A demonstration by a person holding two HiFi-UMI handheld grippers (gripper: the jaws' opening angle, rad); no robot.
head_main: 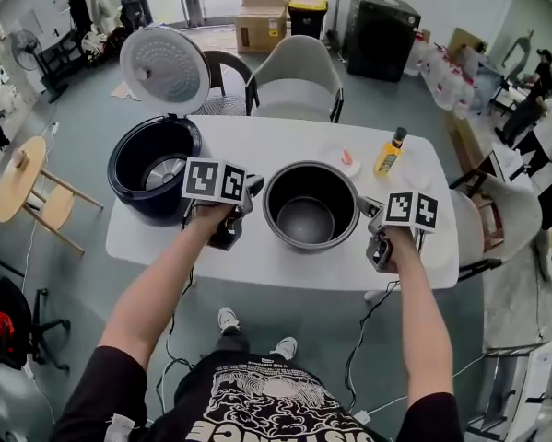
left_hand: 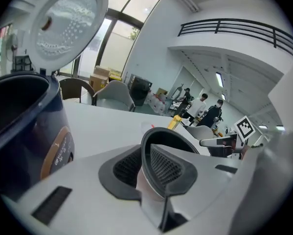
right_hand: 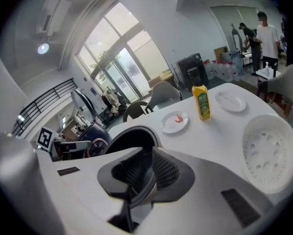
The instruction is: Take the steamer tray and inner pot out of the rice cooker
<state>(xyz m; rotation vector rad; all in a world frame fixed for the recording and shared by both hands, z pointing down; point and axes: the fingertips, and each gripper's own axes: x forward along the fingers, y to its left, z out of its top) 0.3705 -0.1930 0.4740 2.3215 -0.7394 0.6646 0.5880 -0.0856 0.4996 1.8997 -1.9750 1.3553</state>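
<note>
The dark metal inner pot (head_main: 310,205) hangs just above the white table (head_main: 257,270), to the right of the navy rice cooker (head_main: 151,168), whose lid (head_main: 163,69) stands up open. My left gripper (head_main: 253,191) is shut on the pot's left rim (left_hand: 147,146). My right gripper (head_main: 366,212) is shut on its right rim (right_hand: 145,146). Both pairs of pads pinch the thin rim edge. The pot looks empty inside. The white perforated steamer tray (right_hand: 268,151) lies on the table beside my right gripper. The cooker's cavity shows a bare metal floor.
A yellow bottle (head_main: 390,152), a small plate with a red scrap (head_main: 346,161) and another white plate (head_main: 421,175) sit at the table's far right. Chairs (head_main: 296,76) stand behind the table and one at its right end (head_main: 497,219). People stand far off in the room.
</note>
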